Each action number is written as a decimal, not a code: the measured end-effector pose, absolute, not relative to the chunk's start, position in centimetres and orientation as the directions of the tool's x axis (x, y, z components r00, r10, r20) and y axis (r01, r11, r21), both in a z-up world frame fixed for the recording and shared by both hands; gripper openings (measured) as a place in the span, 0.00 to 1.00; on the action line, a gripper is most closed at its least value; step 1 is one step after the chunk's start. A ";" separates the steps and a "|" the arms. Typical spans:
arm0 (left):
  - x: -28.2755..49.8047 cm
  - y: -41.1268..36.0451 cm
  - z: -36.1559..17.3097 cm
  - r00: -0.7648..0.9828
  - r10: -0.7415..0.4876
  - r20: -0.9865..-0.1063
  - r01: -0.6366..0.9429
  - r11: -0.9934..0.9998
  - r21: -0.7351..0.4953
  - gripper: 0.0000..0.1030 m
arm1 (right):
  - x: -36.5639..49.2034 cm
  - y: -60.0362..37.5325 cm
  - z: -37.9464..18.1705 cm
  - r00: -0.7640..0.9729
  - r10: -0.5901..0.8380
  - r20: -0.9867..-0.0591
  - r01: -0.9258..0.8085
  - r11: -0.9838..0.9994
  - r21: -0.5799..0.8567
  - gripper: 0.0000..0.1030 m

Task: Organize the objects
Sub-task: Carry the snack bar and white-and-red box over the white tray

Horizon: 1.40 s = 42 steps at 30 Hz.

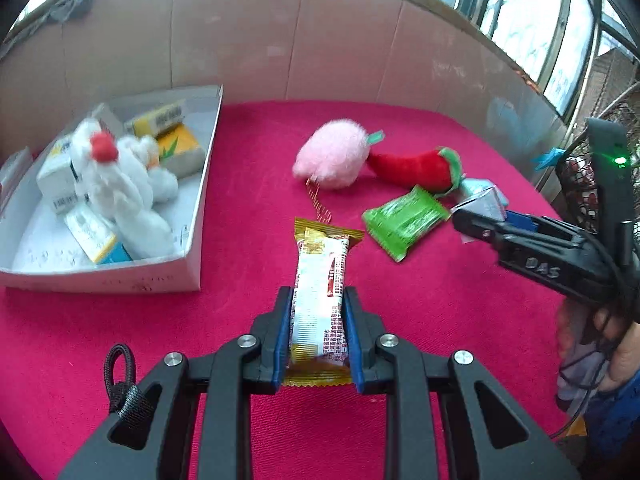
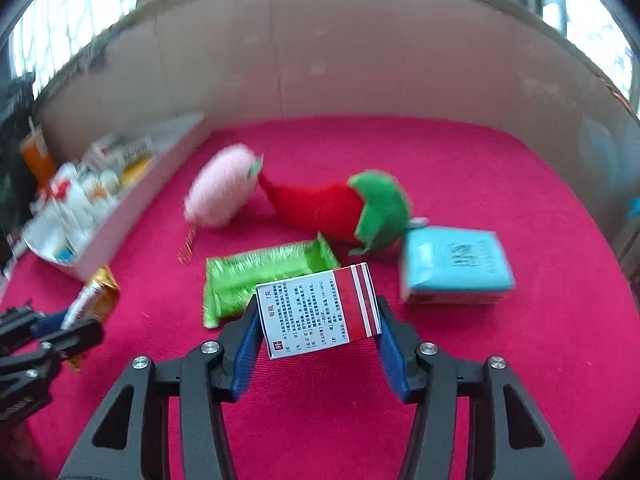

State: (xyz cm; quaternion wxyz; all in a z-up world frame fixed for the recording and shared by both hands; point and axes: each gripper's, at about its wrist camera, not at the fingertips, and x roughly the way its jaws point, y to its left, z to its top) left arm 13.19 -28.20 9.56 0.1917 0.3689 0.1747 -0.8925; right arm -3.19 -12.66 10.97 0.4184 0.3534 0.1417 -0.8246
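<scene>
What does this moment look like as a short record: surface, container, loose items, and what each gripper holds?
surface: red cloth tabletop
container: white cardboard tray holding a white plush toy and small boxes
left gripper: shut on gold-and-white snack bar
right gripper: shut on white-and-red medicine box
loose on cloth: pink fluffy plush, red chilli plush, green foil packet, light blue box

Left claw (image 1: 316, 320) gripping snack bar (image 1: 322, 300), white box (image 1: 188, 256) beside
</scene>
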 end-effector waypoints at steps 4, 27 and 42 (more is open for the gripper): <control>14.3 -27.7 11.5 -0.694 -0.228 -0.683 0.454 -0.875 -0.170 0.23 | -0.9 -10.8 15.3 -0.421 -0.672 -0.610 0.784 -0.607 0.127 0.55; 24.8 -31.5 15.8 -0.728 -0.425 -0.539 0.593 -0.784 -0.183 0.23 | 10.1 -16.0 19.6 -0.345 -0.790 -0.507 0.865 -0.477 0.154 0.56; 32.4 -36.7 17.6 -0.694 -0.548 -0.466 0.686 -0.700 -0.199 0.23 | 15.0 -21.1 21.4 -0.337 -0.808 -0.483 0.887 -0.445 0.126 0.56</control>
